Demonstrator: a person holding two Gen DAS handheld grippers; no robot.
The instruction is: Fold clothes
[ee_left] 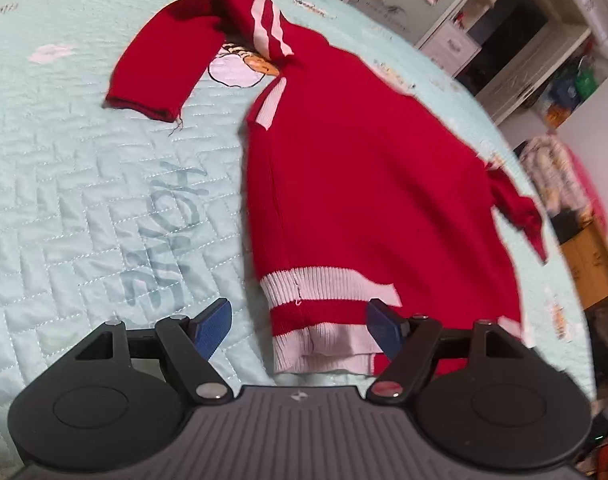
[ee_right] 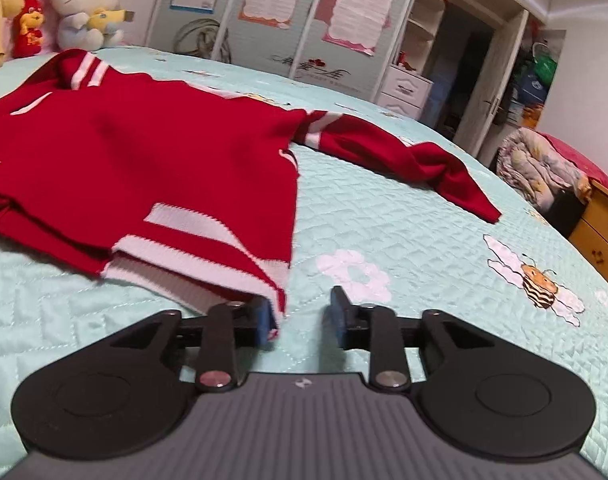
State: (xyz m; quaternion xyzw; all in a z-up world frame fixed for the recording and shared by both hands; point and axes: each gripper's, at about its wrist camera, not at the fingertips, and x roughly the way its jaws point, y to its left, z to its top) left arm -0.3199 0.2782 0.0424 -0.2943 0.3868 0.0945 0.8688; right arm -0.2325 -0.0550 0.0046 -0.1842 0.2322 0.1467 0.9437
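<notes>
A red knit sweater (ee_left: 364,184) with white stripes lies spread on the pale green quilted bed (ee_left: 83,200). One sleeve (ee_left: 163,68) bends out to the upper left, the other sleeve (ee_right: 404,156) trails right. My left gripper (ee_left: 299,328) is open, its blue fingers either side of the sweater's left hem corner (ee_left: 324,332). In the right wrist view the sweater (ee_right: 135,152) fills the left half. My right gripper (ee_right: 301,316) is open at the right hem corner (ee_right: 271,280), whose edge hangs against the left finger.
Plush toys (ee_right: 83,4) sit at the head of the bed. A wardrobe (ee_right: 304,20) with papers and open shelves (ee_left: 516,36) stands beyond the bed. A wooden cabinet (ee_right: 600,232) and a pile of bedding (ee_right: 536,164) are at the right.
</notes>
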